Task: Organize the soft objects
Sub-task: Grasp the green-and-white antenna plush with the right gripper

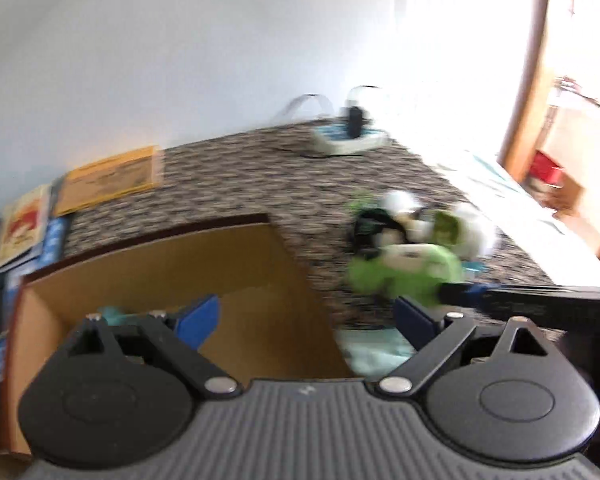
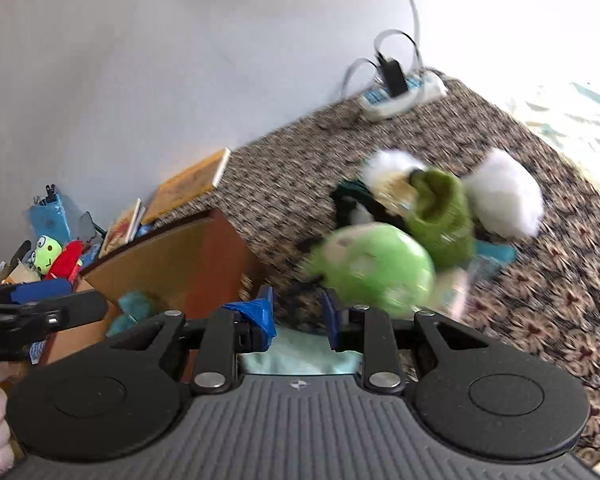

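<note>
A light green plush toy (image 1: 404,276) (image 2: 376,268) hangs blurred over the patterned carpet, just right of an open cardboard box (image 1: 180,252) (image 2: 172,256). My right gripper (image 2: 296,320) (image 1: 448,292) is nearly closed on a thin dark edge of that toy, whose body bulges past the right finger. My left gripper (image 1: 306,316) (image 2: 72,300) stands wide open over the box with nothing between its blue pads. A teal plush (image 1: 112,314) (image 2: 136,304) lies inside the box. Behind the green toy sits a pile of soft toys (image 1: 420,224) (image 2: 440,208): white fluff, dark green, black and white.
A teal cloth (image 1: 376,352) (image 2: 300,356) lies on the carpet by the box. A white power strip (image 1: 348,140) (image 2: 404,92) with cables sits at the wall. Books (image 1: 108,180) (image 2: 188,184) lean behind the box. Clutter with a frog toy (image 2: 46,256) fills the left corner.
</note>
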Motion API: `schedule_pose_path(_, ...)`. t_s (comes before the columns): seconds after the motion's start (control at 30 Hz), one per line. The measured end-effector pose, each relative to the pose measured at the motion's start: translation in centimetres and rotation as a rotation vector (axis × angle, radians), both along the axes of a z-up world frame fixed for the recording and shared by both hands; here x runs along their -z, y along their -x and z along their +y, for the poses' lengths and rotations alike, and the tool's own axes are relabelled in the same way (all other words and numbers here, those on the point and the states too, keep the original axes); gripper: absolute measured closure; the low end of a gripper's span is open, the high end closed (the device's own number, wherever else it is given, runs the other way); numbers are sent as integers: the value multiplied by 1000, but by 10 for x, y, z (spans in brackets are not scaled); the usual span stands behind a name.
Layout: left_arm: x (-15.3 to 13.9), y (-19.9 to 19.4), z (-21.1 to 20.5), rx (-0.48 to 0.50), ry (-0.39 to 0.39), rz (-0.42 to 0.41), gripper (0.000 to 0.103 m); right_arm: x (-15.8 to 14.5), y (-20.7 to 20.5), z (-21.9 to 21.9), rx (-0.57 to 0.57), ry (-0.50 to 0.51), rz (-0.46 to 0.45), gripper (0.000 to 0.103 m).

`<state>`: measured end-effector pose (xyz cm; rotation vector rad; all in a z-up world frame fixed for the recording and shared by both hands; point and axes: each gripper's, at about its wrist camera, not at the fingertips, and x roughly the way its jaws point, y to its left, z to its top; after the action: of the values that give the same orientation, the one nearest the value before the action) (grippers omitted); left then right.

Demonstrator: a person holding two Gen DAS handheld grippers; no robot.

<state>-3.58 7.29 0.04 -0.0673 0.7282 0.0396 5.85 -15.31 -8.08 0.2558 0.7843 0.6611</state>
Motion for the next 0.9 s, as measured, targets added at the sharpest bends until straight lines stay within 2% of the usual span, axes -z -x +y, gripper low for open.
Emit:
schedule_pose_path(0.23, 19, -17, -65, 136, 29, 20, 9, 14, -19, -41, 12, -25, 42, 94)
schedule_pose_path(0.3, 26, -25, -76, 146, 45, 36, 9, 14, -27, -53, 18, -54, 45, 93)
schedule_pose_path(0.37, 33, -36, -83, 153, 94, 44, 9, 15, -39, -63, 16, -84, 57, 93)
schedule_pose_path(0.5, 51, -68, -85, 116, 173, 91, 9, 13, -67, -71, 2, -124, 73, 89)
schedule_pose_path(0.63, 65, -87, -93, 78, 131, 121, 9, 12, -95, -61, -80, -146, 114, 89)
schedule_pose_path(0.83, 82, -109, -97, 39, 71, 146, 9, 29, -116, -38, -135, -88, 163, 88)
schedule_pose_path(0.9, 86, -114, -97, 30, 49, 151, 9, 33, -119, -34, -145, -87, 174, 85)
